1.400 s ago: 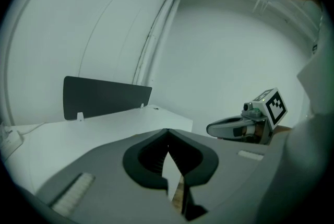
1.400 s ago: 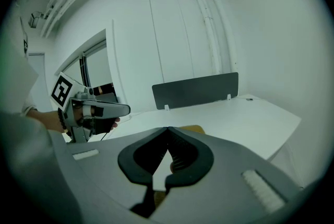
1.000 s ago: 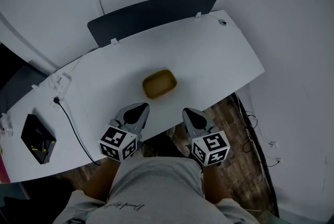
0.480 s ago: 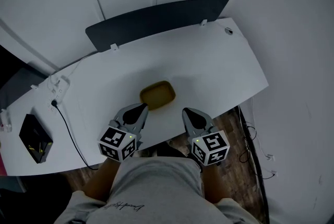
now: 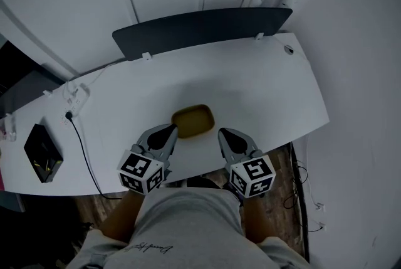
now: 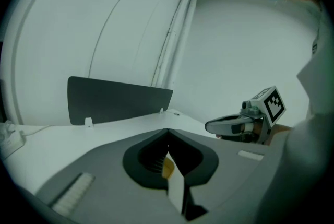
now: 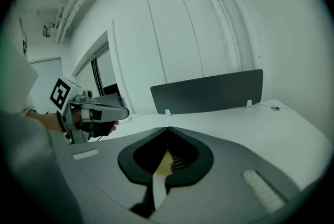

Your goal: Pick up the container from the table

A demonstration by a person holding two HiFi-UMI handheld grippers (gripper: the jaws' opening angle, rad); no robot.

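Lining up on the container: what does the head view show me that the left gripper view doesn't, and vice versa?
Head view only: the whole yellow container on the table, between the left gripper and right gripper, plus a black box far left. Left gripper view only: the left jaws close up, shut and empty, a yellow sliver beyond them. Both: the grippers, dark panel and white table.

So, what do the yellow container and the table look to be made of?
The container: probably plastic, dull mustard yellow, with rounded moulded corners and no shine. The table: likely laminated board, smooth matt white, flat with a thin even edge. Neither is certain from this far.
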